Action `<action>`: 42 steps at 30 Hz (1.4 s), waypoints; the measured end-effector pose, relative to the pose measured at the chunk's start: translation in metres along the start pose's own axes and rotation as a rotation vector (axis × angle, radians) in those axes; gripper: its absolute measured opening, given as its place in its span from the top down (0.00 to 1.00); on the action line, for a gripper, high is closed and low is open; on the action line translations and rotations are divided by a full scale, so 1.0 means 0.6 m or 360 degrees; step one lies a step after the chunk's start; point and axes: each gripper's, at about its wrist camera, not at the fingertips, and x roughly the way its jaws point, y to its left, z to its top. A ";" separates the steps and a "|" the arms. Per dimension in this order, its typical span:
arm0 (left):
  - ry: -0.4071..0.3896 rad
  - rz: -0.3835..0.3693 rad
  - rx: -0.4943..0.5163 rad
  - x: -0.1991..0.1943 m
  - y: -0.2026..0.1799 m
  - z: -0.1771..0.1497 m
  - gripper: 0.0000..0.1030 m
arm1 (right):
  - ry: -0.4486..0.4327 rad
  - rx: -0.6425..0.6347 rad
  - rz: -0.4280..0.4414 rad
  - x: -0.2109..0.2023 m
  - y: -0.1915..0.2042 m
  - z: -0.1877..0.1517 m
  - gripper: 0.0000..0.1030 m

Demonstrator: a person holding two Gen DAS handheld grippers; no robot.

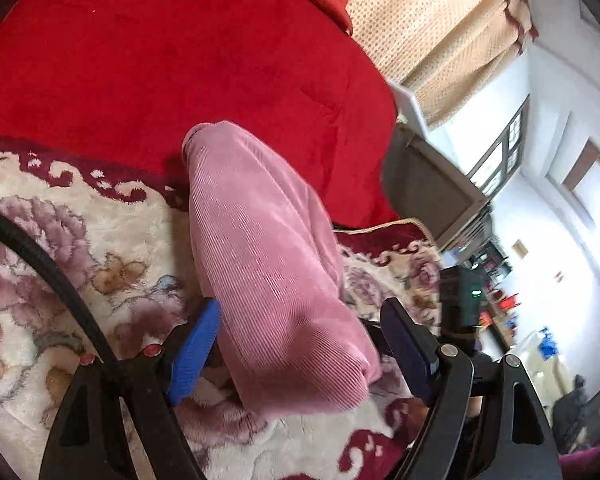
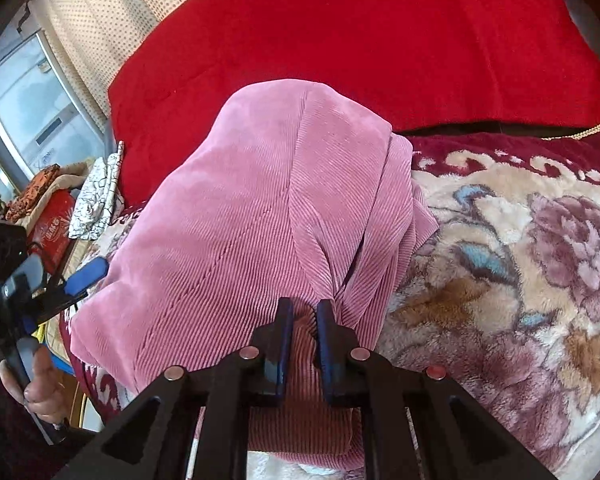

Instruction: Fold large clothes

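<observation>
A pink corduroy garment (image 2: 252, 208) lies folded in layers on a floral fleece blanket (image 2: 500, 264) on the bed. My right gripper (image 2: 305, 312) is shut on a bunched fold at the garment's near edge. In the left wrist view the garment (image 1: 268, 264) runs away from me as a long folded strip. My left gripper (image 1: 300, 320) is open, its blue fingers (image 1: 196, 344) standing either side of the strip's near end without clamping it. The left gripper also shows in the right wrist view (image 2: 82, 276) at the garment's left edge, held by a hand.
A red quilt (image 1: 160, 72) covers the bed beyond the blanket. A beige dotted curtain (image 1: 440, 32) hangs behind. Clutter and a red box (image 2: 56, 220) sit beside the bed on the left. A black cable (image 1: 56, 276) crosses the left wrist view.
</observation>
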 end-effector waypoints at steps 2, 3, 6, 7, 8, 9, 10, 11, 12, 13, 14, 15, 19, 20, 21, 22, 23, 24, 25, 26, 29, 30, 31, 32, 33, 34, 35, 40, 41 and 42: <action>0.0113 0.0173 0.0053 0.033 -0.005 -0.010 0.16 | -0.0009 0.0006 0.0012 0.000 -0.003 -0.003 0.87; 0.0205 0.0306 0.0106 0.061 -0.008 -0.024 0.12 | -0.0013 0.0009 0.0017 0.000 -0.005 -0.007 0.87; 0.0275 0.0283 0.0014 0.073 0.013 -0.042 0.10 | -0.0003 0.0020 0.0044 0.000 -0.010 -0.012 0.87; 0.0290 0.0259 -0.0008 0.074 0.021 -0.044 0.10 | 0.0000 0.0033 0.0065 0.000 -0.014 -0.011 0.87; 0.0295 0.0250 -0.0017 0.074 0.027 -0.048 0.09 | 0.0002 0.0053 0.0097 0.000 -0.018 -0.011 0.86; 0.0291 0.0257 -0.0015 0.073 0.029 -0.050 0.09 | 0.0007 0.0079 0.0130 0.000 -0.023 -0.011 0.86; 0.0277 0.0281 0.0018 0.071 0.025 -0.051 0.09 | 0.0010 0.0099 0.0146 0.001 -0.027 -0.010 0.86; 0.0265 0.0312 0.0063 0.070 0.018 -0.051 0.08 | 0.0018 0.0136 0.0163 -0.001 -0.030 -0.009 0.86; 0.0254 0.0349 0.0100 0.068 0.012 -0.051 0.08 | 0.0025 0.0149 0.0164 0.000 -0.031 -0.007 0.86; 0.0252 0.0364 0.0100 0.067 0.010 -0.050 0.06 | 0.0028 0.0155 0.0156 -0.005 -0.027 -0.003 0.86; 0.0253 0.0366 0.0082 0.066 0.012 -0.047 0.05 | 0.0014 0.0149 0.0153 -0.012 -0.021 0.001 0.84; 0.0257 0.0364 0.0060 0.068 0.017 -0.045 0.04 | -0.0002 0.0143 0.0159 -0.017 -0.018 0.007 0.82; 0.0251 0.0395 0.0106 0.072 0.015 -0.042 0.02 | -0.0180 0.0088 0.0215 -0.050 0.009 0.035 0.81; 0.0247 0.0402 0.0116 0.073 0.013 -0.041 0.02 | -0.0205 0.0087 0.0182 -0.047 0.012 0.044 0.81; 0.0246 0.0404 0.0115 0.074 0.013 -0.040 0.01 | -0.0198 0.0106 0.0149 -0.040 0.012 0.048 0.81; 0.0247 0.0403 0.0108 0.077 0.012 -0.040 0.00 | -0.0160 0.0150 0.0100 -0.022 0.004 0.052 0.81; 0.0247 0.0395 0.0101 0.078 0.014 -0.040 0.00 | -0.0070 0.0204 0.0035 0.012 -0.012 0.054 0.82; 0.0243 0.0390 0.0102 0.079 0.014 -0.039 0.00 | 0.0011 0.0248 0.0018 0.044 -0.028 0.052 0.86; 0.0230 0.0398 0.0111 0.078 0.012 -0.038 0.00 | 0.0040 0.0345 0.0120 0.074 -0.054 0.043 0.86; 0.0219 0.0400 0.0120 0.075 0.011 -0.036 0.00 | 0.0019 0.0418 0.0195 0.074 -0.068 0.040 0.87; 0.0215 0.0376 0.0077 0.062 0.016 -0.030 0.01 | 0.0006 0.0448 0.0214 0.058 -0.071 0.041 0.87; 0.0219 0.0357 0.0044 0.058 0.021 -0.028 0.01 | -0.0017 0.0418 0.0199 0.053 -0.066 0.038 0.87; 0.0230 0.0341 0.0014 0.055 0.027 -0.026 0.01 | -0.0047 0.0367 0.0173 0.048 -0.058 0.032 0.86; 0.0241 0.0327 -0.0014 0.051 0.031 -0.024 0.01 | -0.0066 0.0327 0.0152 0.042 -0.050 0.027 0.83; 0.0243 0.0312 -0.0038 0.044 0.035 -0.021 0.01 | -0.0080 0.0301 0.0142 0.037 -0.046 0.026 0.83; 0.0234 0.0303 -0.0045 0.036 0.037 -0.019 0.01 | -0.0101 0.0279 0.0128 0.027 -0.040 0.025 0.83; 0.0213 0.0297 -0.0041 0.026 0.037 -0.017 0.01 | -0.0124 0.0269 0.0129 0.018 -0.037 0.025 0.83; 0.0105 0.0349 -0.0001 -0.012 0.036 -0.011 0.01 | -0.0230 0.0243 0.0198 -0.018 -0.027 0.027 0.81; 0.0102 0.0375 0.0013 -0.013 0.035 -0.010 0.01 | -0.0251 0.0218 0.0189 -0.025 -0.018 0.028 0.81; 0.0107 0.0408 0.0038 -0.012 0.033 -0.012 0.01 | -0.0273 0.0192 0.0182 -0.035 -0.013 0.024 0.81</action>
